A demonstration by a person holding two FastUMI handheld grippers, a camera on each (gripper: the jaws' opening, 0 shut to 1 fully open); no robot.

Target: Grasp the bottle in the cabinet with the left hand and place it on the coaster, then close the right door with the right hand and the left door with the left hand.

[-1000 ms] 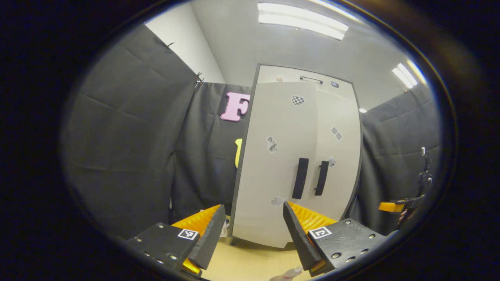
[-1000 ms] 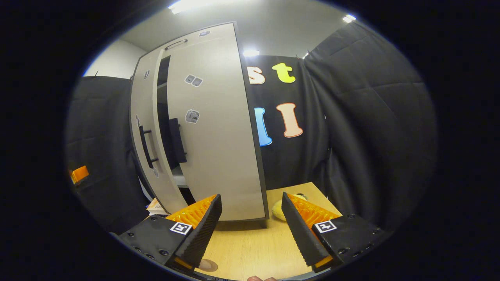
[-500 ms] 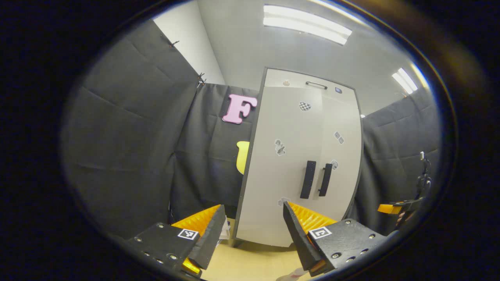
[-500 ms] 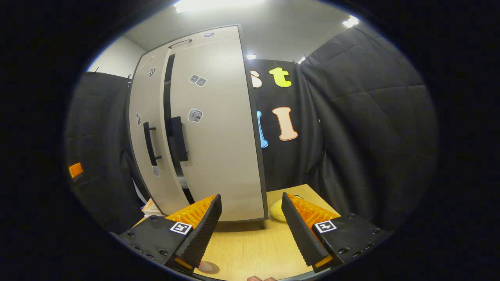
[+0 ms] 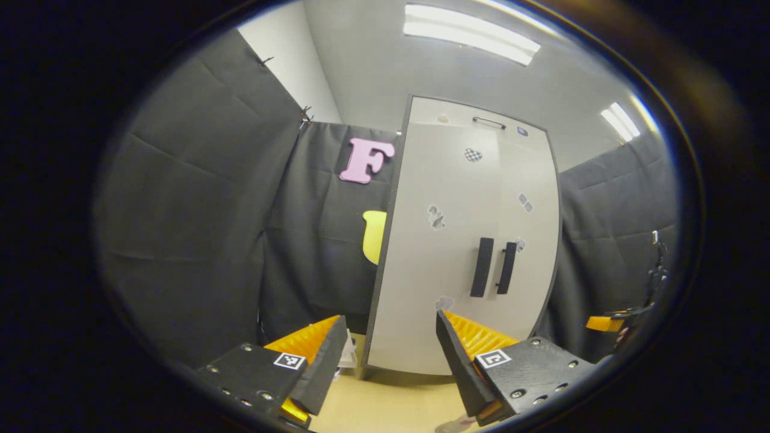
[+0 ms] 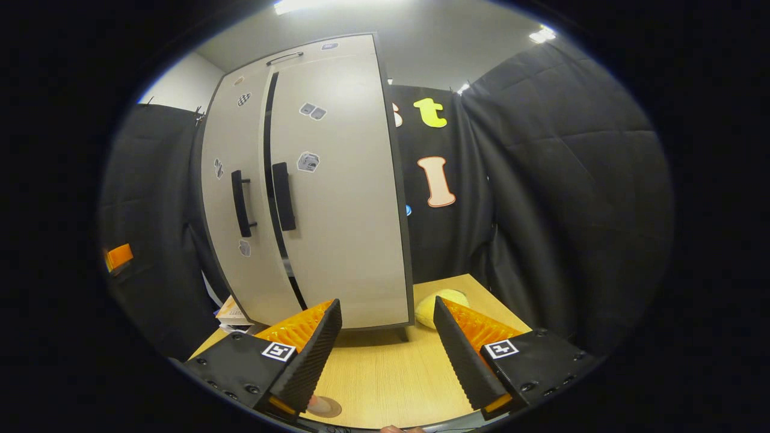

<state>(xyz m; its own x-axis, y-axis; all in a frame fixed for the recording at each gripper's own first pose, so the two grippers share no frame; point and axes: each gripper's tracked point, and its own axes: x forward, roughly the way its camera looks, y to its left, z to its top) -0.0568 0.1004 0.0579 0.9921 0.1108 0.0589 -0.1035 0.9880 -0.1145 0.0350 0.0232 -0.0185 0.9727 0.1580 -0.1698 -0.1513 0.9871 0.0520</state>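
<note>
The tall pale-grey two-door cabinet (image 6: 307,180), centre-left in the right gripper view, has gone from ajar to nearly shut, only a thin dark seam between its doors. The clear bottle (image 5: 458,424) sits at the bottom edge. Both the left gripper (image 5: 391,355) and the right gripper (image 6: 388,346) are spread and empty, so the task looks almost finished.

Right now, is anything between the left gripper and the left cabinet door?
Nothing visible. The left gripper hangs open and empty facing the left door, which looks about shut, with only bare table between.
</note>
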